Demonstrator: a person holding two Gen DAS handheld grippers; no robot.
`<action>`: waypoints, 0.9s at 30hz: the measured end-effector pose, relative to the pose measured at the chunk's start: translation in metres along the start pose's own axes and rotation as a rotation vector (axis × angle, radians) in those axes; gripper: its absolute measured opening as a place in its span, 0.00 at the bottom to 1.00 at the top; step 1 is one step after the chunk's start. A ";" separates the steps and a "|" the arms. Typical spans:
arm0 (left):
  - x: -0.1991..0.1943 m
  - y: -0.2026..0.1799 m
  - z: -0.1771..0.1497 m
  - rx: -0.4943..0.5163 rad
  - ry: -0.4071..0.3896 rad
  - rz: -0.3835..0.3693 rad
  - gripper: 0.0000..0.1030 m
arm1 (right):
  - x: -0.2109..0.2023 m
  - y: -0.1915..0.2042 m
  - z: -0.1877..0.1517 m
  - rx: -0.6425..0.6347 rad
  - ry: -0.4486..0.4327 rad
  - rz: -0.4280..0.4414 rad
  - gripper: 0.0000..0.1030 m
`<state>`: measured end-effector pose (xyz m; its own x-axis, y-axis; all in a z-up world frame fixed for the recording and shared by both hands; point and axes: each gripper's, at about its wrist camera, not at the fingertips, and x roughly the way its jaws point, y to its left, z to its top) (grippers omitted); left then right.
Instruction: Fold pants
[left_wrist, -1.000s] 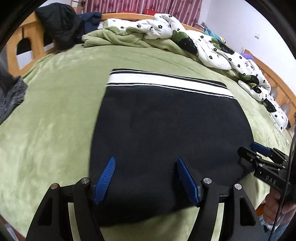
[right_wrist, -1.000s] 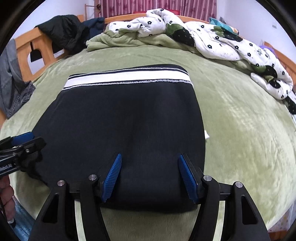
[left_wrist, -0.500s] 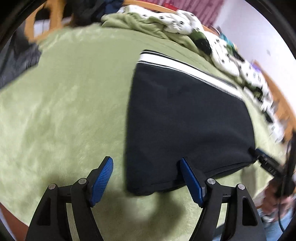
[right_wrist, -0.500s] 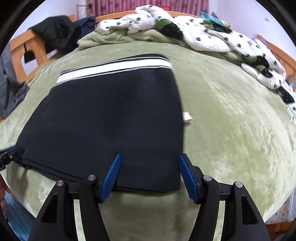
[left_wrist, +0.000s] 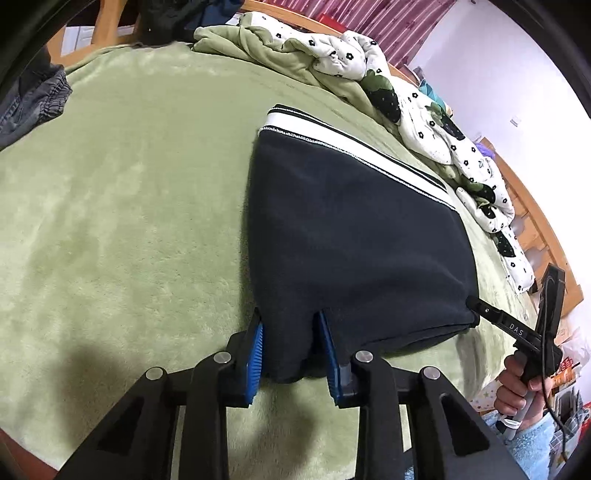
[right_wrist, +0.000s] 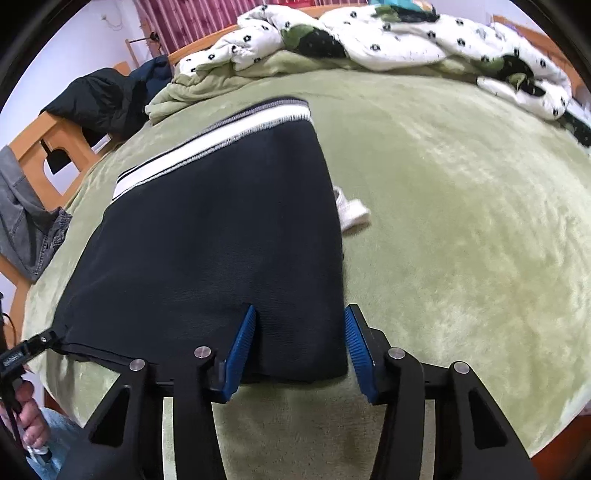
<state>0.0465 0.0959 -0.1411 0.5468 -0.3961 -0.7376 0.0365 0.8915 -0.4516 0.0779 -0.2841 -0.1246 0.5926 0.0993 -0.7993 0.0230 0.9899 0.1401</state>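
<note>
Pants (left_wrist: 354, 236), one black pair already doubled into a broad pad, lie flat on the single green plush blanket (left_wrist: 122, 206) that covers the bed, their white striped waistband (left_wrist: 354, 147) at twelve o'clock and their near folded edge at six o'clock, by the bed's front side. One rumpled white flower-print quilt (left_wrist: 436, 122) is heaped along the far side, from twelve round to three o'clock; one dark jacket (right_wrist: 96, 99) hangs over the wooden bed rail at ten o'clock, and one grey garment (right_wrist: 26, 218) sags at nine. Two grippers work the near edge. The left gripper (left_wrist: 291, 343) has just been closing and now pinches the near left corner, the cloth bunched between its blue pads (left_wrist: 256, 354). The right gripper (right_wrist: 301, 343) has also been narrowing, with the near right corner between its pads, though a gap shows beside the outer pad, so I judge its bite not yet made. The danger lies there: should the two hands lift now, only one corner would rise, the stacked layers would slide apart, and the pad would skew. A shallow pinch could also catch the top layer alone. One small white tag (right_wrist: 352, 210) sticks out at the pants' right edge.
</note>
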 end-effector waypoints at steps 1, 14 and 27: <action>-0.001 0.001 -0.001 -0.002 0.014 0.006 0.32 | -0.002 0.000 0.000 -0.003 -0.005 -0.008 0.47; 0.002 -0.031 -0.026 0.243 -0.006 0.200 0.46 | -0.008 0.005 0.003 -0.017 -0.034 -0.024 0.47; -0.006 -0.030 -0.017 0.219 -0.015 0.213 0.28 | -0.013 0.009 -0.001 -0.086 -0.038 -0.063 0.47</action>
<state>0.0274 0.0682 -0.1318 0.5738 -0.1933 -0.7959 0.0985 0.9810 -0.1673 0.0692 -0.2761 -0.1137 0.6226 0.0341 -0.7818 -0.0069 0.9992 0.0381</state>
